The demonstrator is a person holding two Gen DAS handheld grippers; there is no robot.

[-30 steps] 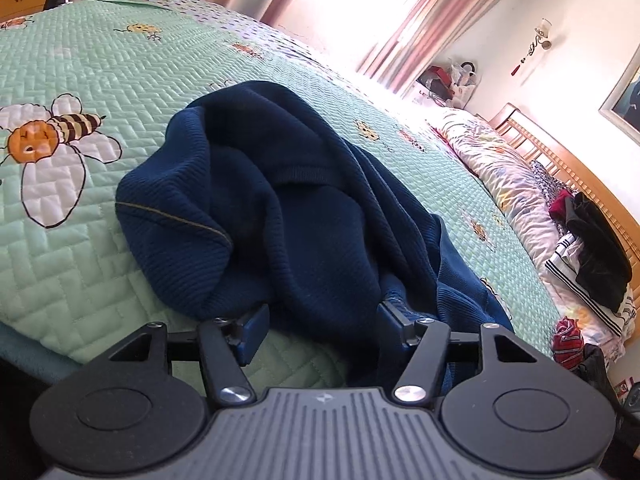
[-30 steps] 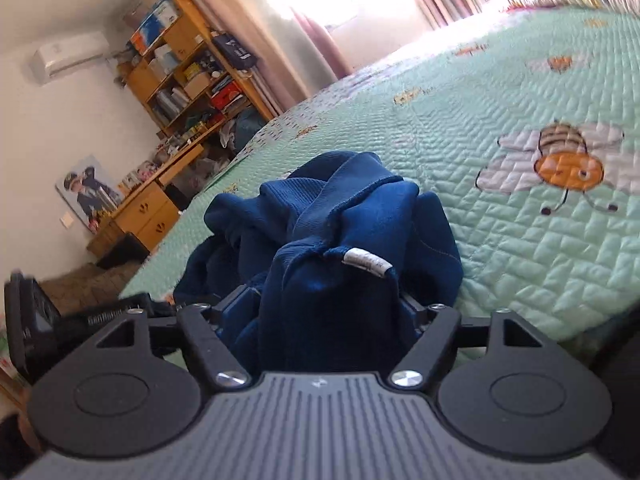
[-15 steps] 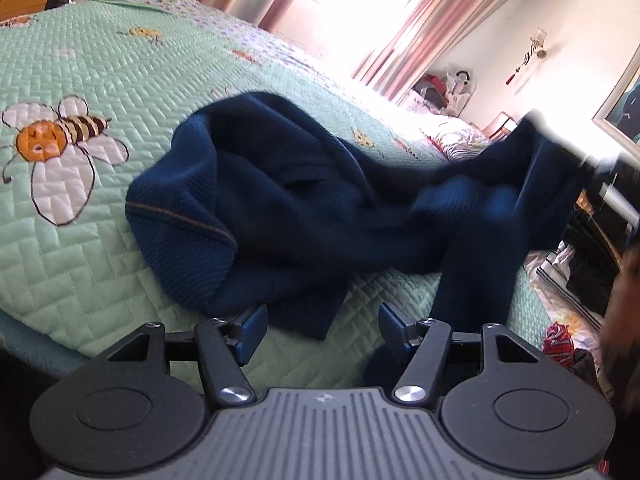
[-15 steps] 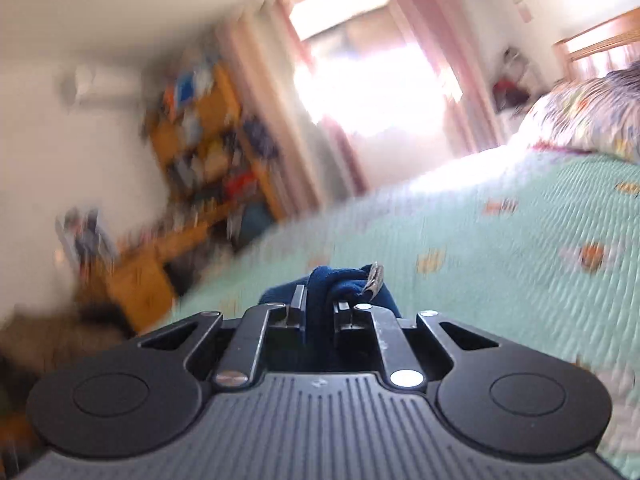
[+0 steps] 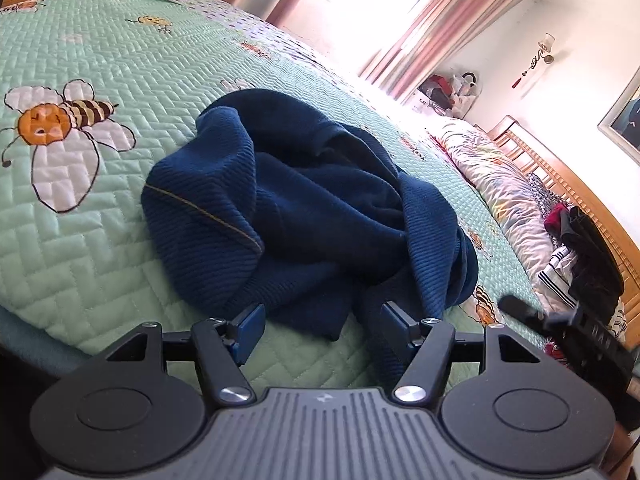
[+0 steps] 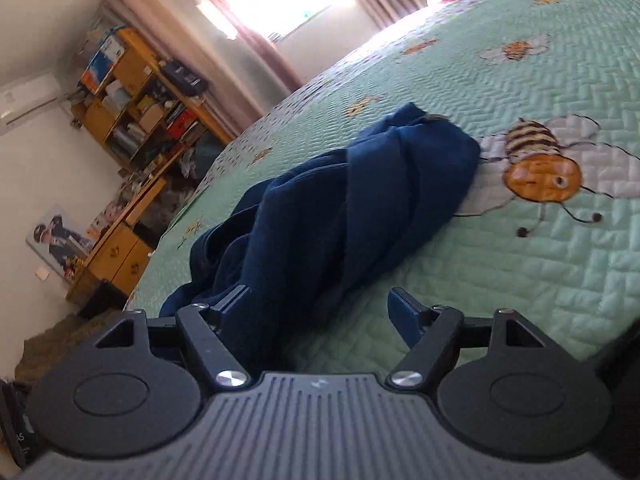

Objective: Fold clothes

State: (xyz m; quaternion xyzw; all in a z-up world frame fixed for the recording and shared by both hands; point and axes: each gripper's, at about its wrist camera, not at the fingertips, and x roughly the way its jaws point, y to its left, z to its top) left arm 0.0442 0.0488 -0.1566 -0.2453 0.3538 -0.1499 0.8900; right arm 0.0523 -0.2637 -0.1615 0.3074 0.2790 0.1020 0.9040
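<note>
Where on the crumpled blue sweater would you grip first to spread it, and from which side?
Probably grip the blue sweater at the near edge lying flat on the quilt, coming low from the bedside: that edge sits just ahead of the open left gripper.

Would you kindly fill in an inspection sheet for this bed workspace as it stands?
Surface: green quilted bedspread with bee prints.
Job's things: navy sweater crumpled, unfolded, near the bed edge.
Clutter: dark and striped clothes piled by the headboard.
Grippers: left gripper open, holding nothing; right gripper has just been opening, sweater between its jaws, unpinched.
Cables: nothing seen.
Surroundings: pink curtains, wooden shelving.
</note>
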